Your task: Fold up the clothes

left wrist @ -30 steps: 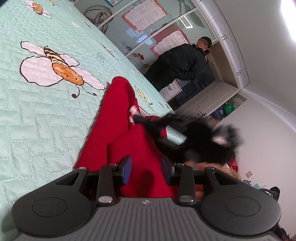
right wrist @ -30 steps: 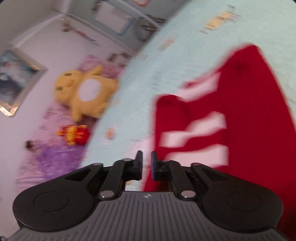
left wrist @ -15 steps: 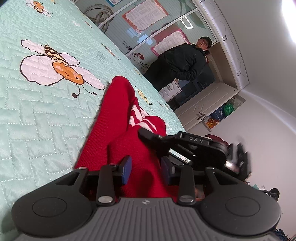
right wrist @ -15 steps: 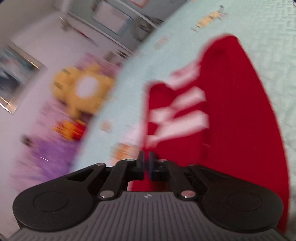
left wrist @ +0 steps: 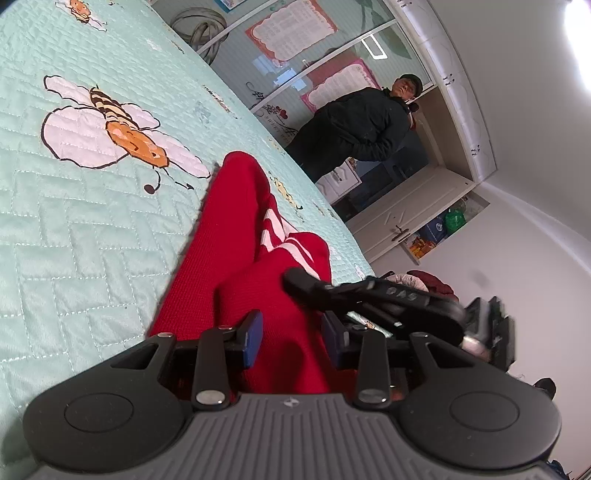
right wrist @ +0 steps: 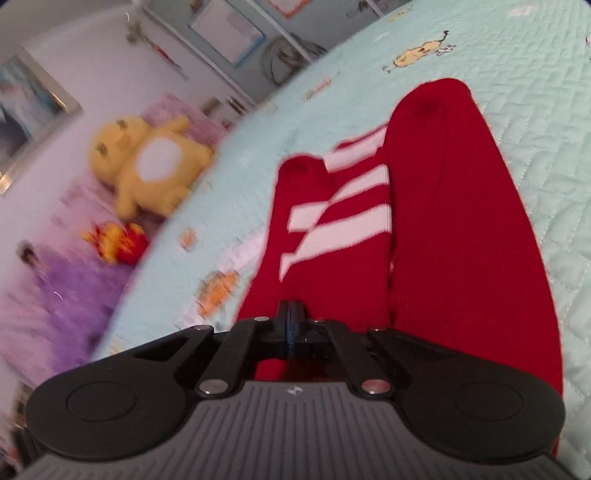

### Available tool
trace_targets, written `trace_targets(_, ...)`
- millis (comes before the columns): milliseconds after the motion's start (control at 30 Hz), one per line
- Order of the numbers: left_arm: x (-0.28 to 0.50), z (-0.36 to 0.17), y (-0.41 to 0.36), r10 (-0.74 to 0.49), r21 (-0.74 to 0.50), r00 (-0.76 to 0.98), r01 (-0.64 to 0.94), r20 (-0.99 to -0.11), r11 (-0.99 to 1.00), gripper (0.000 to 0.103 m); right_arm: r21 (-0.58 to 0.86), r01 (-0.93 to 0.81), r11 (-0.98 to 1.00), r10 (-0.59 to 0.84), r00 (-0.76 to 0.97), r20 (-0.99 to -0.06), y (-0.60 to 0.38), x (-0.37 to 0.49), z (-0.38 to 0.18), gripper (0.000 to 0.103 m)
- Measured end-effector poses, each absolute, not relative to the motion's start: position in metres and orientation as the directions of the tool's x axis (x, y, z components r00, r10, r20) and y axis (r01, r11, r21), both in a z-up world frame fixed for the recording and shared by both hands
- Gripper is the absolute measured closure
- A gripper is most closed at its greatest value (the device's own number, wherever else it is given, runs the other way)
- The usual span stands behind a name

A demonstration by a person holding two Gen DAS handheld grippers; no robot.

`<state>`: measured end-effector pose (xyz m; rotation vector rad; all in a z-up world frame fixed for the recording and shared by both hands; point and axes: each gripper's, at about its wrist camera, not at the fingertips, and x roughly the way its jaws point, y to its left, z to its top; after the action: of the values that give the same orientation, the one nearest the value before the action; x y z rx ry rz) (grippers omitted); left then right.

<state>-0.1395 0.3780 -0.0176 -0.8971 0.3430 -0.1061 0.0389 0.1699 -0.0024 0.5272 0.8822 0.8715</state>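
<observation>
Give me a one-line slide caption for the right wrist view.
Right gripper, jaws shut, over a red garment with white stripes on a mint quilted bedspread; blurred yellow plush toy beyond.

Big bed (left wrist: 74, 229) under a pale green quilted cover, filling the left of the left wrist frame. Bee picture (left wrist: 110, 125) sewn on the cover, upper left. Glass doors (left wrist: 295, 48) behind the bed at the top, with pink and orange paper charts (left wrist: 291, 27) stuck on. Person in a dark coat (left wrist: 358, 125) standing by the doors, upper right. White cupboard (left wrist: 454, 85) beside, door open, colourful bags (left wrist: 439, 229) low inside. Bright light (left wrist: 578, 44) in the top right corner. Plain white wall (left wrist: 535, 240) on the right.

Yellow stuffed toy (right wrist: 147, 162), blurred, at the left of the right wrist frame. Purple blanket (right wrist: 70, 288) below it. Framed picture (right wrist: 26, 110) on the wall, upper left.
</observation>
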Motion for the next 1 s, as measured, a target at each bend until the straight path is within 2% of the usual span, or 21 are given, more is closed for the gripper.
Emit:
trace_targets(33,-0.139,-0.018,0.378,-0.233,-0.781,0.940,-0.052,-0.248,0.622,0.064,0.708,-0.414,0.572,0.817,0.365,-0.446,0.168,0.038,0.002,0.103)
trace_targets(67,-0.139,-0.018,0.378,-0.233,-0.781,0.940,-0.052,-0.248,0.622,0.064,0.708,-0.418,0.569,0.818,0.378,-0.434,0.165,0.035,0.009,0.097)
trace_targets(167,-0.139,-0.017,0.378,-0.230,-0.782,0.942,-0.052,-0.246,0.621,0.064,0.722,-0.481,0.497,0.866,0.328,-0.377,0.159,0.020,0.018,0.097)
trace_targets(200,-0.139,-0.018,0.378,-0.231,-0.782,0.941,-0.052,-0.246,0.621,0.064,0.718,-0.497,0.488,0.872,0.312,-0.376,0.159,0.018,0.017,0.097)
trace_targets(233,-0.139,-0.018,0.379,-0.233,-0.785,0.941,-0.050,-0.244,0.617,0.064,0.686,-0.490,0.538,0.843,0.318,-0.434,0.164,0.022,0.009,0.092)
trace_targets(267,-0.139,-0.019,0.380,-0.235,-0.788,0.941,-0.049,-0.242,0.614,0.064,0.659,-0.483,0.577,0.817,0.323,-0.478,0.167,0.025,0.002,0.103)
trace_targets(400,-0.139,-0.021,0.382,-0.237,-0.799,0.943,-0.045,-0.232,0.600,0.063,0.698,-0.451,0.555,0.831,0.336,-0.444,0.148,0.007,0.008,0.103)
trace_targets(433,-0.139,-0.021,0.383,-0.235,-0.800,0.944,-0.046,-0.231,0.599,0.063,0.708,-0.443,0.550,0.834,0.339,-0.435,0.143,0.002,0.010,0.096)
trace_targets(600,-0.139,-0.021,0.383,-0.224,-0.803,0.947,-0.056,-0.232,0.594,0.065,0.754,-0.404,0.518,0.848,0.357,-0.391,0.118,-0.021,0.017,0.096)
trace_targets(667,-0.139,-0.021,0.383,-0.221,-0.802,0.945,-0.065,-0.240,0.594,0.065,0.770,-0.381,0.511,0.849,0.365,-0.382,0.107,-0.034,0.019,0.089)
trace_targets(700,-0.138,-0.020,0.383,-0.219,-0.801,0.944,-0.071,-0.246,0.594,0.066,0.777,-0.368,0.510,0.848,0.369,-0.381,0.101,-0.042,0.020,0.096)
trace_targets(733,-0.139,-0.018,0.382,-0.214,-0.793,0.942,-0.082,-0.260,0.603,0.068,0.784,-0.355,0.509,0.846,0.373,-0.380,0.094,-0.049,0.021,0.103)
trace_targets(800,-0.140,-0.003,0.375,-0.192,-0.734,0.927,-0.118,-0.324,0.669,0.068,0.798,-0.328,0.505,0.844,0.381,-0.377,0.082,-0.065,0.023,0.103)
trace_targets(833,-0.141,0.004,0.372,-0.179,-0.702,0.918,-0.135,-0.355,0.700,0.069,0.805,-0.315,0.503,0.843,0.385,-0.376,0.075,-0.072,0.024,0.098)
trace_targets(933,-0.144,0.026,0.362,-0.131,-0.595,0.887,-0.181,-0.442,0.783,0.074,0.823,-0.275,0.497,0.838,0.398,-0.373,0.056,-0.095,0.027,0.097)
trace_targets(1000,-0.161,0.042,0.355,-0.129,-0.592,0.883,-0.189,-0.452,0.784,0.073,0.835,-0.247,0.491,0.835,0.406,-0.371,0.043,-0.111,0.029,0.097)
